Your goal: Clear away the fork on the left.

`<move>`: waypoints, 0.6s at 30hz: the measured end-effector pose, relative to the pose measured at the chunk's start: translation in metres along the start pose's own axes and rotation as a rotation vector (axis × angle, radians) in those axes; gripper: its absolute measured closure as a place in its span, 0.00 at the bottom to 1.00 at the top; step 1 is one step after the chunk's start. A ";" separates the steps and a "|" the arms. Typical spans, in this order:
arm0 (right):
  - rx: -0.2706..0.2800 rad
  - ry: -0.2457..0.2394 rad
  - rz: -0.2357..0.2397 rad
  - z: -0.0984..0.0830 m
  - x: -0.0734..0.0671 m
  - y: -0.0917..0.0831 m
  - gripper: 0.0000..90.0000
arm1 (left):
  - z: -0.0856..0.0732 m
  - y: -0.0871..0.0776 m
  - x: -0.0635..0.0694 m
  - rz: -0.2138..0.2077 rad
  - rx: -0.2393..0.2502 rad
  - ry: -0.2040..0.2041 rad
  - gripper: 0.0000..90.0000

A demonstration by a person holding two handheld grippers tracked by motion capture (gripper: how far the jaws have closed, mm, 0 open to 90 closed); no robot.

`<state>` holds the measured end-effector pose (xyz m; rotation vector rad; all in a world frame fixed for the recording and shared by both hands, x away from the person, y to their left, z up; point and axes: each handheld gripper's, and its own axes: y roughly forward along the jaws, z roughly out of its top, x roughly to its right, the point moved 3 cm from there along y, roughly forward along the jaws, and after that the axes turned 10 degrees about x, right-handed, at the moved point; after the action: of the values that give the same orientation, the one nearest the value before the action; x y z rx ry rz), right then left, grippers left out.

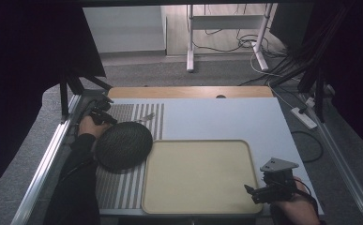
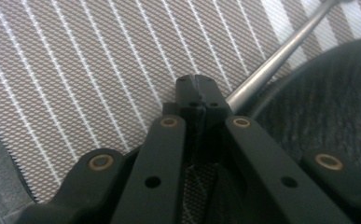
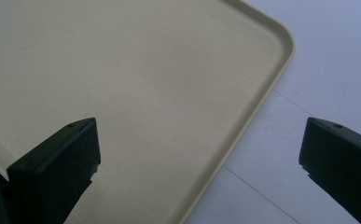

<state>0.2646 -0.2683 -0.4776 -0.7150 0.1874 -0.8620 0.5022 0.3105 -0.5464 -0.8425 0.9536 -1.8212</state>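
Observation:
A dark, round woven dome (image 1: 123, 145) lies on a striped placemat (image 1: 123, 187) at the table's left. My left gripper (image 1: 111, 121) is at the dome's far left rim, low over the mat. In the left gripper view its jaws (image 2: 197, 84) are pressed together, and I see nothing between the tips. A metal utensil handle (image 2: 276, 60) runs away just beyond them, beside the dome (image 2: 327, 112). The utensil (image 1: 146, 116) rests on the mat. My right gripper (image 1: 253, 193) is open over the near right corner of a cream tray (image 1: 198, 176); its rim (image 3: 262, 93) passes between the jaws.
The tray sits on a pale blue table top (image 1: 226, 117) with a wooden strip (image 1: 188, 92) along the far edge. Metal rails (image 1: 48, 154) run down both sides. Cables and a power strip (image 1: 303, 117) lie on the floor to the right.

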 end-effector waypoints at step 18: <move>0.000 -0.009 0.004 0.000 -0.001 0.000 0.00 | 0.013 -0.010 -0.001 -0.023 0.149 -0.049 0.28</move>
<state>0.2642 -0.2676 -0.4778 -0.7187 0.1807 -0.8542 0.5092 0.3113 -0.5318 -0.8044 0.7704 -1.8576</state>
